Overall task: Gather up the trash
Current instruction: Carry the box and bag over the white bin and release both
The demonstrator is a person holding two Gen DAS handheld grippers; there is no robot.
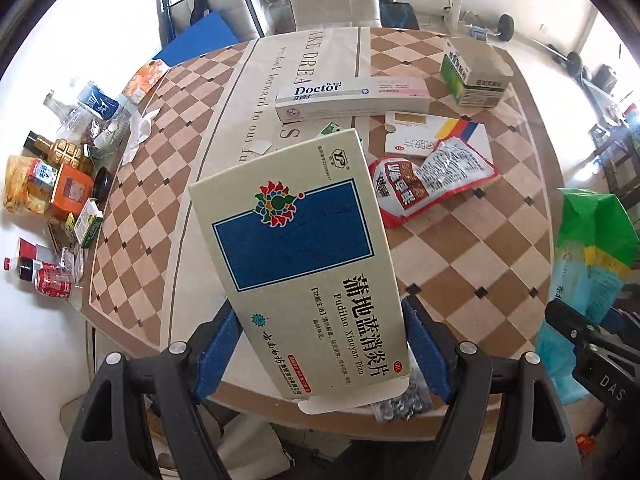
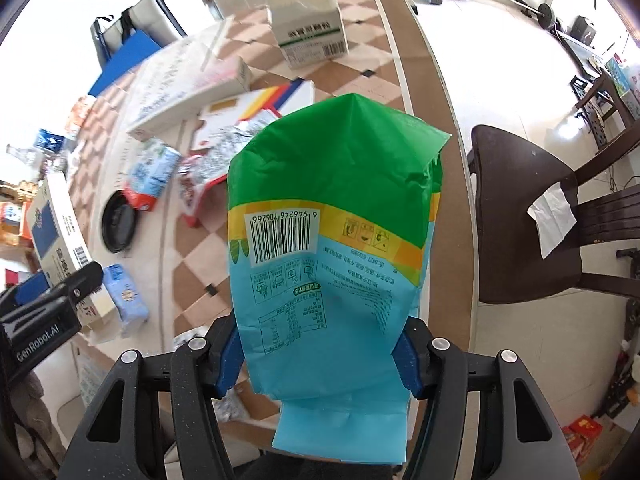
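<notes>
Both tongs are loaded. My right tongs [image 2: 320,356] are clenched on the green and blue bag [image 2: 332,248], which stands up from the pads toward twelve o'clock and fills the middle of that view. My left tongs [image 1: 320,344] grip the cream medicine box [image 1: 300,248] by its near end, the box slanting up toward eleven o'clock, clear of the bench [image 1: 480,248].

Largest first among what remains: the chequered bench itself, with a dark wooden chair [image 2: 532,216] at three o'clock from my right hand, a white tissue [image 2: 550,216] lying on its seat. On the bench, the long toothpaste carton [image 1: 352,96] lies at twelve o'clock from my left tongs. The open green and white box [image 1: 476,74] stands at one o'clock. Nearer, the flat white packet with coloured stripes [image 1: 436,136] and the red and white snack wrapper [image 1: 428,184] lie touching at one to two o'clock. A black round lid [image 2: 119,224] sits at ten o'clock in the right view.

I judge this as the carrying step: two pieces lifted, neither binned. No bin shows in either view, so I cannot say where the drop goes. The next move calls for swinging both loads off the bench without loosening, as the bag is soft and may slip.
</notes>
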